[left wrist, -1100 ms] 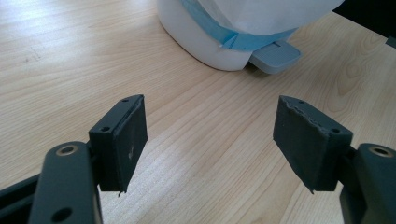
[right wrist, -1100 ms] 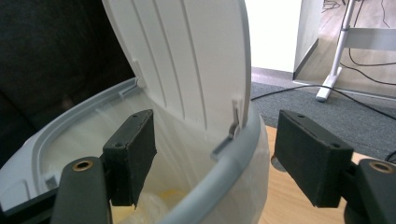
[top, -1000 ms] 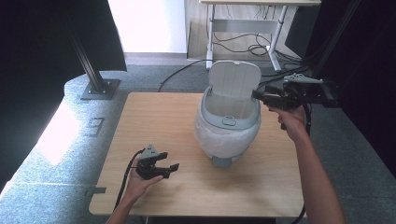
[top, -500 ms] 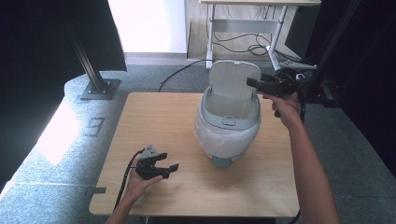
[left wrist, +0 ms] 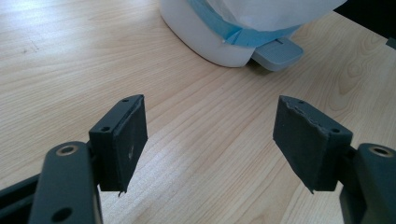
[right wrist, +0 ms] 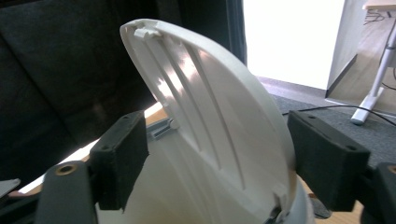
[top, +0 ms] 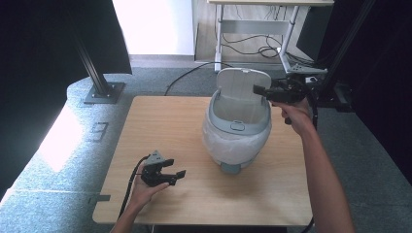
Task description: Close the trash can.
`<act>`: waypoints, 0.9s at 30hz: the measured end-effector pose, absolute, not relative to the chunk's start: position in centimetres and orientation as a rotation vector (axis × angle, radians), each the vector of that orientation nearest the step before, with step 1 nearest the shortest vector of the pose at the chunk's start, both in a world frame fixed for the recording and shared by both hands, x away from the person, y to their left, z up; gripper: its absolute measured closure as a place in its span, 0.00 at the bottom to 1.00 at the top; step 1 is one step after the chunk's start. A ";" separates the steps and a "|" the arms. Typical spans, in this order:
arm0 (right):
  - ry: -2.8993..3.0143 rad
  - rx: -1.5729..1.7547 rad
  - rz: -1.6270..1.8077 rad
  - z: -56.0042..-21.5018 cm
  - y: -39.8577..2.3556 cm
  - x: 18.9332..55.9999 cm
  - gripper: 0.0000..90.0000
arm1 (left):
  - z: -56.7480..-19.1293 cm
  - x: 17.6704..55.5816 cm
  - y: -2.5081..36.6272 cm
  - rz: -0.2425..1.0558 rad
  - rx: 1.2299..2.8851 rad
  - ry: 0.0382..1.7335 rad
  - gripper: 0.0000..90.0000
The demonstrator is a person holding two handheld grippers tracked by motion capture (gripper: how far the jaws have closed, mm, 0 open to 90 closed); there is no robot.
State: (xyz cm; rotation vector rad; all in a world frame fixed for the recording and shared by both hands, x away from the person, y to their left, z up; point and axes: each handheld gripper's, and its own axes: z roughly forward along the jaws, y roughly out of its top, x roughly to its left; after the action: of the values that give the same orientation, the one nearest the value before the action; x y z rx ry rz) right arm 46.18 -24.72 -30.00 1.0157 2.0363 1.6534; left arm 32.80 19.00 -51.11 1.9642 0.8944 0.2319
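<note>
Already the lid (top: 243, 85) of the white bin (top: 237, 131) stands raised, tilted back toward the far edge of the table (top: 160, 121), so the opening step looks done or nearly so. The bin sits a little right of the table's middle, nearer the far edge than the near one, with a thin white liner bag (top: 228, 148) folded over its rim and a grey pedal (top: 231, 168) poking out at its base on the near side.

The right gripper (top: 260, 90) hangs at the lid's right edge. In the right gripper view the lid (right wrist: 219, 121) rises between the two pads (right wrist: 122, 154), which have just been opening and now stand spread with a gap on each side, so the lid seems to be let go rather than pinched. Whether it will stay up by itself I cannot tell.

The left gripper (top: 175, 174) rests near the table's near left corner, well apart from the bin, its jaws spread over bare wood and holding nothing.

What remains, judging by the open mouth, is to put something in or to bring the lid down again; nothing to drop in lies on the table.
</note>
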 end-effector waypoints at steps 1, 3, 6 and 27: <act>2.046 1.007 1.660 -30.1 -24.7 46.0 0.20 | -51.1 32.8 19.0 0.230 1.964 0.894 0.29; 2.061 0.989 1.660 -30.2 -24.6 45.5 0.18 | -51.2 32.8 18.9 0.227 1.963 0.894 0.29; 2.091 0.959 1.642 -30.5 -24.3 44.9 0.15 | -51.2 32.8 18.8 0.225 1.967 0.890 0.29; 2.104 0.878 1.500 -33.0 -23.1 41.3 0.08 | -51.4 32.5 18.8 0.225 1.974 0.892 0.29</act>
State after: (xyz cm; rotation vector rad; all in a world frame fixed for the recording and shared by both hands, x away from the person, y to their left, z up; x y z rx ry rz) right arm 41.30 -23.13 -32.95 0.8780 2.1040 1.4999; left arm 32.53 18.76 -51.37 1.9738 0.8919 0.2246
